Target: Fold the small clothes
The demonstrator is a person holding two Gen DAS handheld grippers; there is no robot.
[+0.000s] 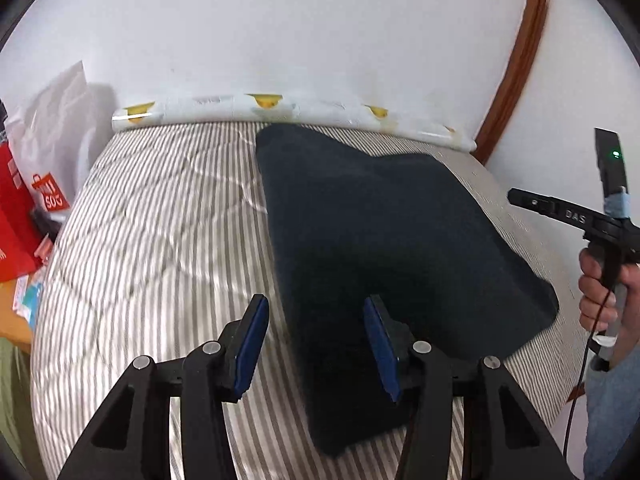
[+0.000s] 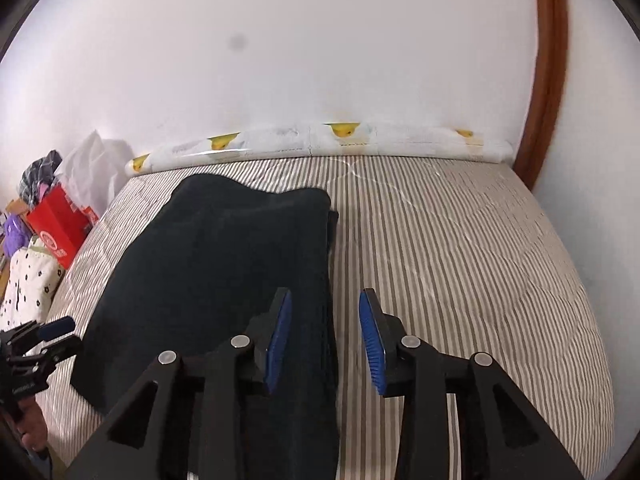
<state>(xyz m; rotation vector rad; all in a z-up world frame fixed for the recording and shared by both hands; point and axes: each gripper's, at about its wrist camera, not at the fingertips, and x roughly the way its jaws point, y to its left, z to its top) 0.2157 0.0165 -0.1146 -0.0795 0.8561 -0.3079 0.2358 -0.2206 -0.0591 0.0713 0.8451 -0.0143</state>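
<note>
On the striped bed (image 1: pixel 152 216), dark garment (image 1: pixel 380 232) lying flat, partly folded. Left hand-held gripper (image 1: pixel 316 344) wide over its left edge, right hand-held gripper (image 2: pixel 325 340) wide over its right edge, both empty. Probably between folds: next, pinching an edge cleanly.

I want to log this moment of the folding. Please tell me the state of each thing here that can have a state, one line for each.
dark garment: lying flat on the bed, already folded over, layered edge on its right side
left gripper: open, holding nothing, over the garment's left edge
right gripper: open, holding nothing, over the garment's right edge
striped bed cover: spread out, lightly creased
</note>
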